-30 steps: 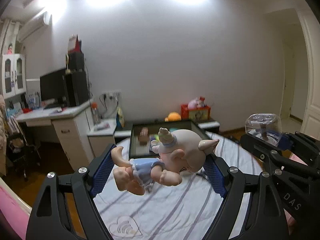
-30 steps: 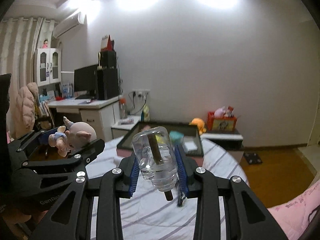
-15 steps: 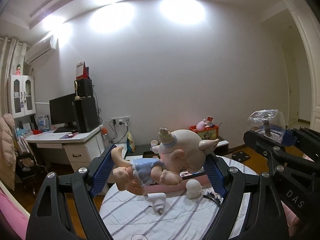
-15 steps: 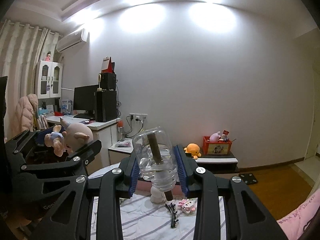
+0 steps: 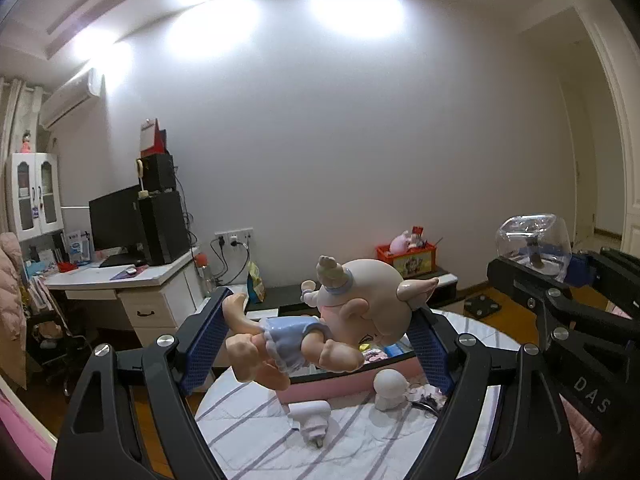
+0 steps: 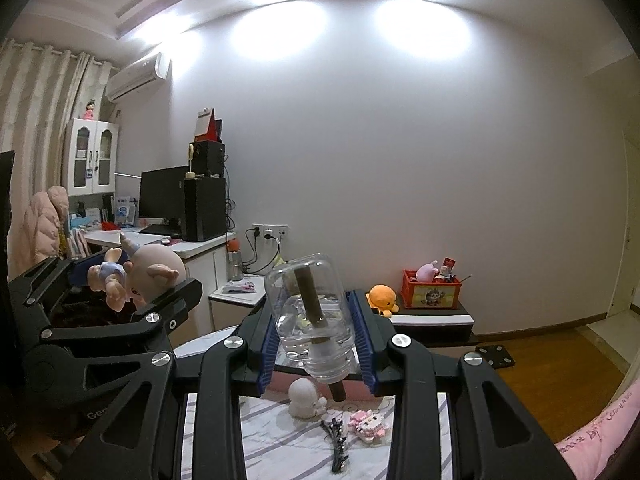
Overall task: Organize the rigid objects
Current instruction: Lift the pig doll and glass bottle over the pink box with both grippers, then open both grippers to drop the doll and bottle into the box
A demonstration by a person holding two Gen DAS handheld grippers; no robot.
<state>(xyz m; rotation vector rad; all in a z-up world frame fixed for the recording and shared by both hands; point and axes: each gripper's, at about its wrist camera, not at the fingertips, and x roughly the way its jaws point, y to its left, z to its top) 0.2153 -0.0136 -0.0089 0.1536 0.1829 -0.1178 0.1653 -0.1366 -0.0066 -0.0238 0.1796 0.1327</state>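
The left gripper (image 5: 316, 344) is clamped wide on a glossy vinyl baby figurine with a big bald head and pale blue romper (image 5: 320, 328). The toy lies crosswise between the blue pads, its long axis running pad to pad: feet at the left pad, head and ear at the right. The right gripper (image 6: 316, 340) is closed narrowly on a small clear plastic bottle with a brown stick inside (image 6: 310, 320), held neck-down, its long axis tilted from upper left to lower right of the right wrist view.

Both loads hang above the striped white cloth (image 5: 360, 440). Just beyond and below them, in the lower centre of each frame, sits the shallow black-rimmed tray on a pink base (image 5: 340, 380), seemingly the drop-off place. In the left wrist view it lies straight ahead and under the figurine; in the right wrist view it lies directly behind the bottle. Neither hand looks clearly nearer. A small white rounded figure (image 6: 304, 398) stands on the cloth just in front of the tray, so either load must pass over it.
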